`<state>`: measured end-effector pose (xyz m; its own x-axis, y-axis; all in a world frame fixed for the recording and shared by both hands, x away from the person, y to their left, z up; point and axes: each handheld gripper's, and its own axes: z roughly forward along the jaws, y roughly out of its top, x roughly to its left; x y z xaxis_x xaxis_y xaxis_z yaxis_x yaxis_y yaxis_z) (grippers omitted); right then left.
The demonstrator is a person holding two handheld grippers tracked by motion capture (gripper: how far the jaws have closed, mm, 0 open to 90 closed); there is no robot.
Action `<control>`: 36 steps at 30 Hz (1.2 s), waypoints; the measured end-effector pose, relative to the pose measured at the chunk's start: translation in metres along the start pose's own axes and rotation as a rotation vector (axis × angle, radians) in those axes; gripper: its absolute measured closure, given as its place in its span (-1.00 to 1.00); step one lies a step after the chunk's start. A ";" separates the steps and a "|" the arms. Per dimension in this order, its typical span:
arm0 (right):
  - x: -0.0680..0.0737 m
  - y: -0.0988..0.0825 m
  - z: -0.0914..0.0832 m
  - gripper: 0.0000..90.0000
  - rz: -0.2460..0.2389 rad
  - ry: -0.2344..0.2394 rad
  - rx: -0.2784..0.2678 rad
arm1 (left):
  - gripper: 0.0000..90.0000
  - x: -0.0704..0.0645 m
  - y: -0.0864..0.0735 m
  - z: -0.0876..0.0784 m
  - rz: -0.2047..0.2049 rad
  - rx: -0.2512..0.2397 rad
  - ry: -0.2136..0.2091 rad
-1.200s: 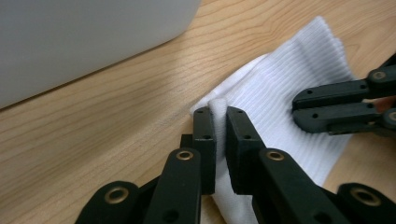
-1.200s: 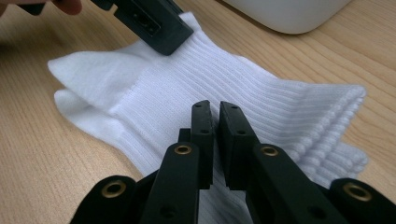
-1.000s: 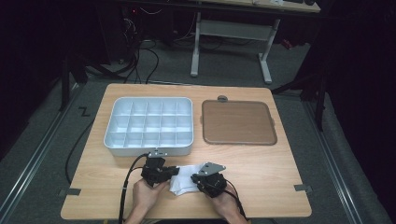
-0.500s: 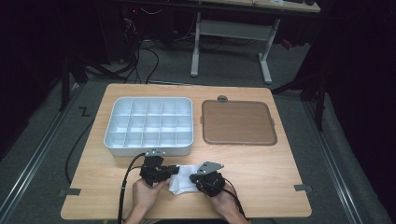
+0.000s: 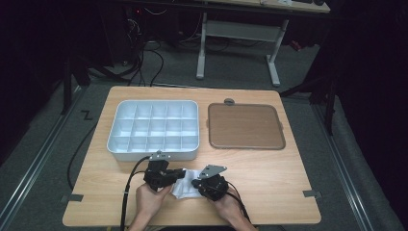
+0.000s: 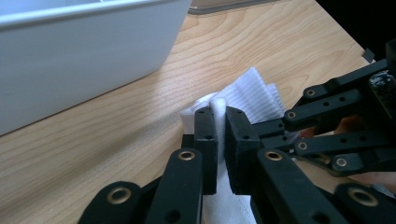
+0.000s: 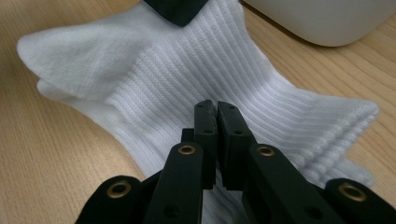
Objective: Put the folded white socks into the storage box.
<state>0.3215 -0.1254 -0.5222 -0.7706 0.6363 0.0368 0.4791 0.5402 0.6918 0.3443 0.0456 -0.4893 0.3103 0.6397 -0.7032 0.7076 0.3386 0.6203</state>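
Both grippers clamped on the white sock

Since a second before, nothing had shifted — the left gripper [image 6: 221, 135] and right gripper [image 7: 216, 126] each pinched a fold of the sock [image 5: 185, 185] near the table's [image 5: 288, 192] front edge, just before the divided tray [image 5: 153, 126] — probably set for folding.

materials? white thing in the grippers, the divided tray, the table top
White sock: knitted fabric, probably cotton blend; fine ribbing and a folded cuff show, matte. Divided tray: looks like moulded plastic, pale grey-white, smooth with a slight sheen and rounded corners; painted metal can't be ruled out. Table: light wood grain, flat and even, so likely laminate or veneer.
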 end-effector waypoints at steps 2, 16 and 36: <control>0.002 0.002 0.001 0.95 -0.002 0.005 0.006 | 0.88 -0.001 0.001 -0.001 -0.008 -0.004 -0.006; 0.014 0.022 0.019 0.96 -0.035 0.060 0.029 | 0.89 0.001 0.002 -0.003 0.002 -0.021 0.008; -0.004 0.006 -0.035 0.66 0.041 -0.121 -0.062 | 0.90 0.006 0.002 -0.010 0.022 -0.057 0.040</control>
<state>0.3130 -0.1437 -0.4931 -0.6929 0.7208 -0.0187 0.4796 0.4800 0.7345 0.3412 0.0572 -0.4890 0.2989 0.6743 -0.6753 0.6634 0.3619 0.6550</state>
